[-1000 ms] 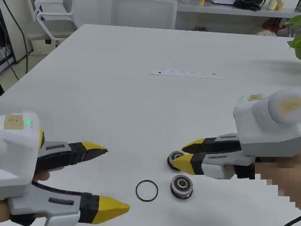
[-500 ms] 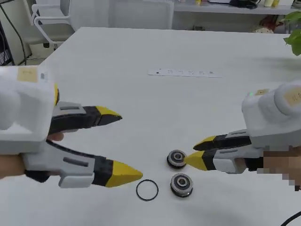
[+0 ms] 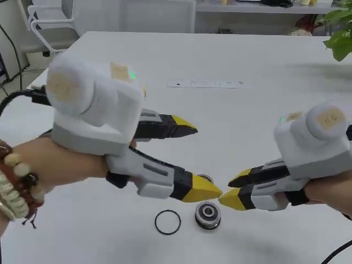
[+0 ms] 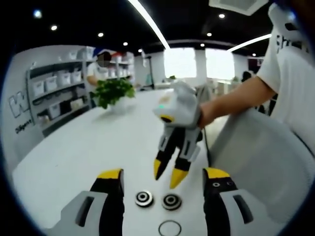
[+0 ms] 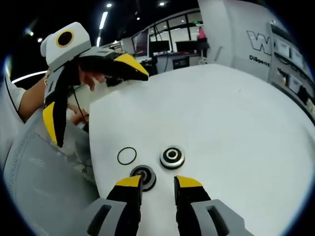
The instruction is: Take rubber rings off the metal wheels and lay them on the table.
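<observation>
Two metal wheels and one loose black rubber ring [image 3: 168, 222] lie on the white table [image 3: 110, 66]. The near wheel [image 3: 208, 214] lies flat with a dark rim. My left gripper's lower jaw half covers the far wheel [image 3: 206, 177]. My left gripper [image 3: 204, 160] hovers over the wheels, open wide with nothing in it. Just right of the wheels my right gripper [image 3: 228, 190] has its jaws a narrow gap apart, with nothing between them. In the left gripper view, both wheels [image 4: 143, 198] [image 4: 172, 201] and the ring [image 4: 170, 228] lie between my jaws. The right gripper view has one wheel [image 5: 172, 157], the other wheel [image 5: 143, 176] and the ring [image 5: 127, 156].
A white power strip [image 3: 204, 83] lies flat farther back on the table. Chairs [image 3: 49, 16] stand beyond the far left corner, and a potted plant [image 3: 335, 33] is at the far right. A dark cable [image 3: 336, 252] crosses the near right corner.
My left gripper has swung up and right, over the wheels, and its lower jaw now covers part of the far wheel. My right gripper has drawn back off the far wheel.
</observation>
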